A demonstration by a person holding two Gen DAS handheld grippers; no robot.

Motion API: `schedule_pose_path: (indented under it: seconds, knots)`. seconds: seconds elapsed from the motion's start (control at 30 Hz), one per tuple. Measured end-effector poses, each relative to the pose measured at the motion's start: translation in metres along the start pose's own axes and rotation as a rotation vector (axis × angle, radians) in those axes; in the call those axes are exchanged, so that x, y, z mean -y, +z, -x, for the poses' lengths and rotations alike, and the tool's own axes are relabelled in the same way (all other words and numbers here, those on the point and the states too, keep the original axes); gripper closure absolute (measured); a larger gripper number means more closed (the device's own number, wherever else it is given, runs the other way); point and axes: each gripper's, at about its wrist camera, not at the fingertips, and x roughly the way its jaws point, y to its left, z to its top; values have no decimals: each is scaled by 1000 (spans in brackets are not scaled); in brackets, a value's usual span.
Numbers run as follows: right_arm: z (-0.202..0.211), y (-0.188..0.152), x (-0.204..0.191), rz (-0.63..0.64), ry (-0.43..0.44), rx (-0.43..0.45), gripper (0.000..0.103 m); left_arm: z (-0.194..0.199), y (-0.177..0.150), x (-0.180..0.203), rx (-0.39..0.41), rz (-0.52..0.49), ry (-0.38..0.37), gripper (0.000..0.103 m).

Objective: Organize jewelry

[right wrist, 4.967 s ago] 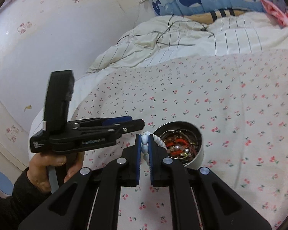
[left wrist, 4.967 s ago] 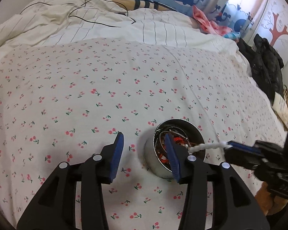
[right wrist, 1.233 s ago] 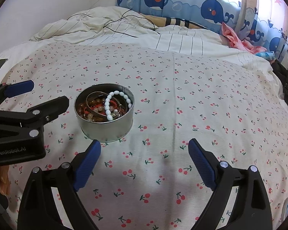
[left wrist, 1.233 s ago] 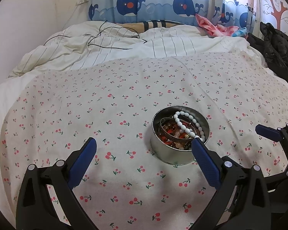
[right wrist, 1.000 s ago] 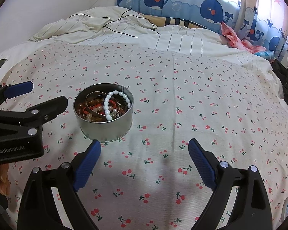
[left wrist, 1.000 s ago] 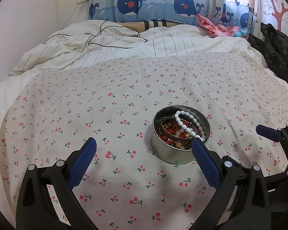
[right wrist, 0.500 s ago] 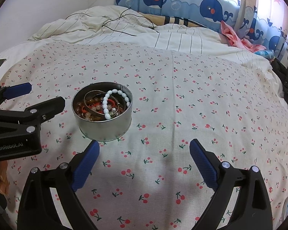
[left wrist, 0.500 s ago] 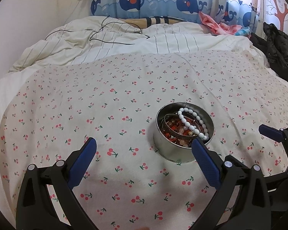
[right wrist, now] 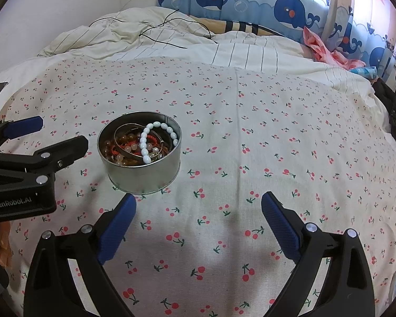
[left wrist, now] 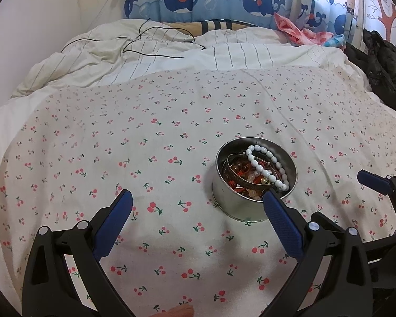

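1. Five seconds earlier the right gripper [right wrist: 198, 211] had pinched the white bead bracelet [right wrist: 155, 140] just above the round tin [right wrist: 140, 155]. By this moment the bracelet lay inside the tin on top of the other pieces, one end draped against the rim.
2. Both tools had drawn back. The right gripper's fingers stood spread wide and held nothing; the left gripper [left wrist: 198, 211] was likewise parted and empty, with the tin just beyond its right fingertip.
3. I judged the drop-off finished and the organizing close to done, since no loose jewelry showed anywhere on the cherry-print sheet [left wrist: 145, 137].
4. Count: one tin, standing toward the near edge of the bed, right of centre in the left wrist view; one white bracelet; at least one metal bangle [right wrist: 129, 129]; amber and red beaded strands [right wrist: 124, 145], too tangled to number.
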Motion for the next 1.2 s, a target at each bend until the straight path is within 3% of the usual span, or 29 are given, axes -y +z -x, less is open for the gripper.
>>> schedule_pose_path:
  seconds: [1.2]
  knots:
    - [-1, -1, 4, -11, 4, -3, 9, -6, 0, -1, -40, 8, 29, 8]
